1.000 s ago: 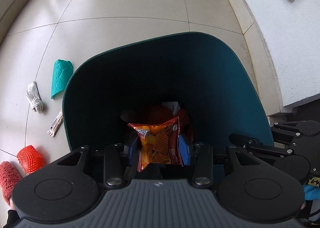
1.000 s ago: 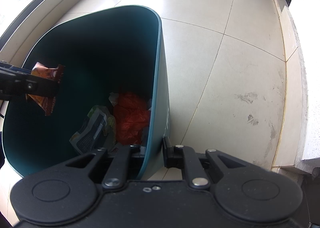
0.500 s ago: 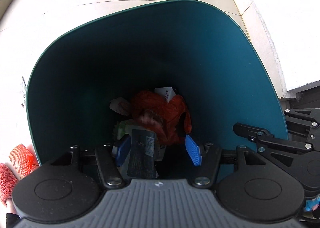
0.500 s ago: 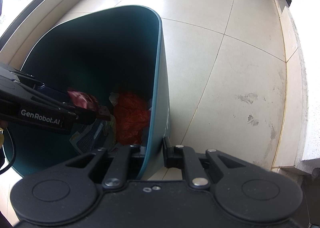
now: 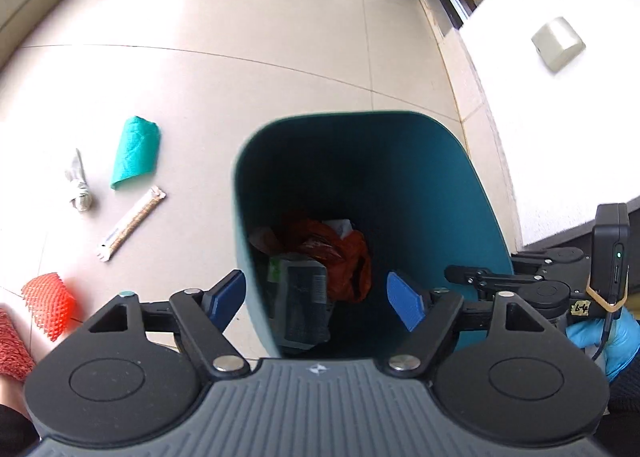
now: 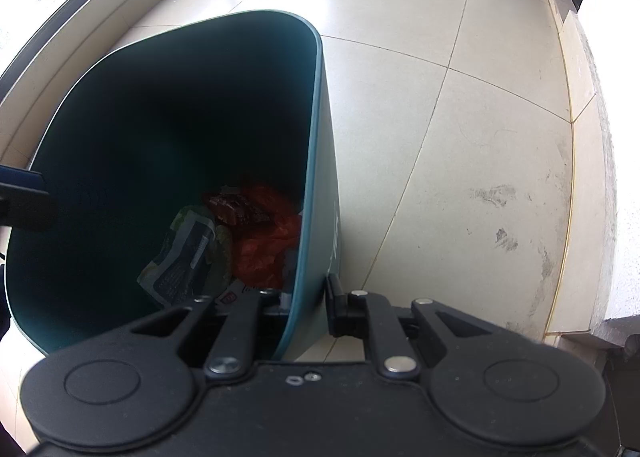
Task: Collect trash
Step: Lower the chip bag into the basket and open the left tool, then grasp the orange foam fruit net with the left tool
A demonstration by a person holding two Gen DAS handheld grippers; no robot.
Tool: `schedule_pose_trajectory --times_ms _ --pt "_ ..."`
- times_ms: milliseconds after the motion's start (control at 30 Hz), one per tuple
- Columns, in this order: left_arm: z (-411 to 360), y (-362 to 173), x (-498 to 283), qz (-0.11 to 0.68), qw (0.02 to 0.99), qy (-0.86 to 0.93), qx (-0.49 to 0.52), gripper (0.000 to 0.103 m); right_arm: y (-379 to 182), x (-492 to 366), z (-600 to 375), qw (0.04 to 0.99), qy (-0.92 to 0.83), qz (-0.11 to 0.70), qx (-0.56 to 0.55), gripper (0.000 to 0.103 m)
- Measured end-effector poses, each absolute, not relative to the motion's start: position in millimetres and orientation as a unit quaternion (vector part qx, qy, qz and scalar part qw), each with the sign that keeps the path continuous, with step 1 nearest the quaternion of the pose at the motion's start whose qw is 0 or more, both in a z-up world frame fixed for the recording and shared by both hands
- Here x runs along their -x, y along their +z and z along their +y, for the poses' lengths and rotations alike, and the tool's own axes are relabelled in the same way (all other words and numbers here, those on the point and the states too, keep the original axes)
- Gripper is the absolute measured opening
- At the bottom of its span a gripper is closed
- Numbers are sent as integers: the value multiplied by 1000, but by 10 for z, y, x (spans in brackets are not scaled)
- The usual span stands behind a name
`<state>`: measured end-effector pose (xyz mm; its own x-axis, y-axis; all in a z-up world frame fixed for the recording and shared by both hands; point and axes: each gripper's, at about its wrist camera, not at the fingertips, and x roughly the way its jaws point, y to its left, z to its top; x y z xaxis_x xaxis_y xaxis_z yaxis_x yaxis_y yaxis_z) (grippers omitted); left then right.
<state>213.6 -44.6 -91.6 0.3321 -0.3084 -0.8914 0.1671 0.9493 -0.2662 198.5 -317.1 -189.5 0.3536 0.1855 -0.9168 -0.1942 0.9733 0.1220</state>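
since the earlier frame the orange snack bag [image 6: 236, 209] has dropped into the teal bin [image 5: 460, 193]. on the floor remain a green wrapper [image 5: 136, 151], white wad [image 5: 78, 189], stick packet [image 5: 130, 223] and red netting [image 5: 48, 305]. left hand-held gripper [image 5: 316, 299] is opening, empty; right hand-held gripper [image 6: 308, 297] pinches the bin wall.

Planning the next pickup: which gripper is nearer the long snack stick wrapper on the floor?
Left. The left gripper, fingers opening and empty, hangs over the bin beside the snack stick wrapper. The right gripper clamps the bin's far wall.
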Motion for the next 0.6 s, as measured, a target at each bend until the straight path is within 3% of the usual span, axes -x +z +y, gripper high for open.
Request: schedule_pose_trajectory --times_ms 300,600 --pt "1086 -1209 -2330 551 818 8 166 82 -1895 -2008 -3148 820 106 562 2 11" --pt "2101 -2476 -2497 631 737 153 188 82 -1899 -2096 -3001 813 105 572 6 10"
